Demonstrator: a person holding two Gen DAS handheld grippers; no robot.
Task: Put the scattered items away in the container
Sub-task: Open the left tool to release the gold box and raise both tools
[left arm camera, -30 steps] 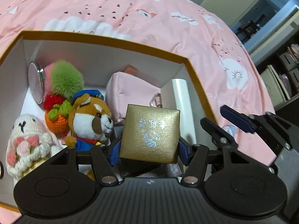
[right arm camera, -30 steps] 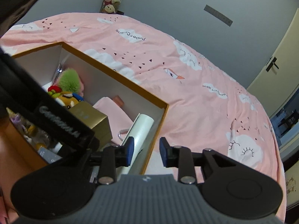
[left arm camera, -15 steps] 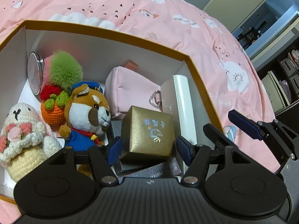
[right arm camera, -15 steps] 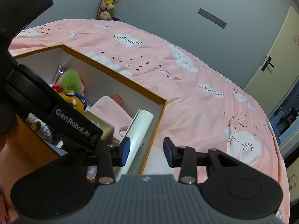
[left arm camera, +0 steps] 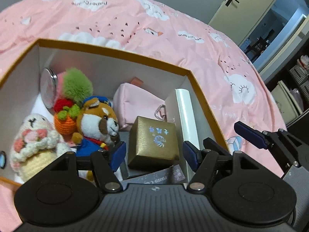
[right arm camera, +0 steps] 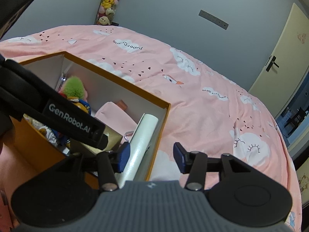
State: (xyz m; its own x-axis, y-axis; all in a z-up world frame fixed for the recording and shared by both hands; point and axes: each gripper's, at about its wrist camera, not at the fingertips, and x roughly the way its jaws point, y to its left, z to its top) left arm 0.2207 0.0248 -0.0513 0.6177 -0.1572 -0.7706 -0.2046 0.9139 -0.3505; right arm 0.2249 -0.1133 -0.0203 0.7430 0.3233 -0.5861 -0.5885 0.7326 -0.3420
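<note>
Now gold box point(left arm camera: 154, 141) loose between left tool's point(left arm camera: 154, 152) spread pads.

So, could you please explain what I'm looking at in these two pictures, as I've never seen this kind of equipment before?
There is no robot here: a person holds a two-finger gripper in each hand, and each carries a wide-angle camera looking along its fingers. One picture comes from the left gripper, the other from the right gripper.

On the pink bedspread sits an open orange-rimmed box. Inside are a gold gift box, a bear plush, a crocheted bunny, a pink pouch and a white roll.

The left gripper is open around the gold box, not gripping it. The right gripper's jaws are opening, straddling the box's edge beside the roll; neither holds anything.
</note>
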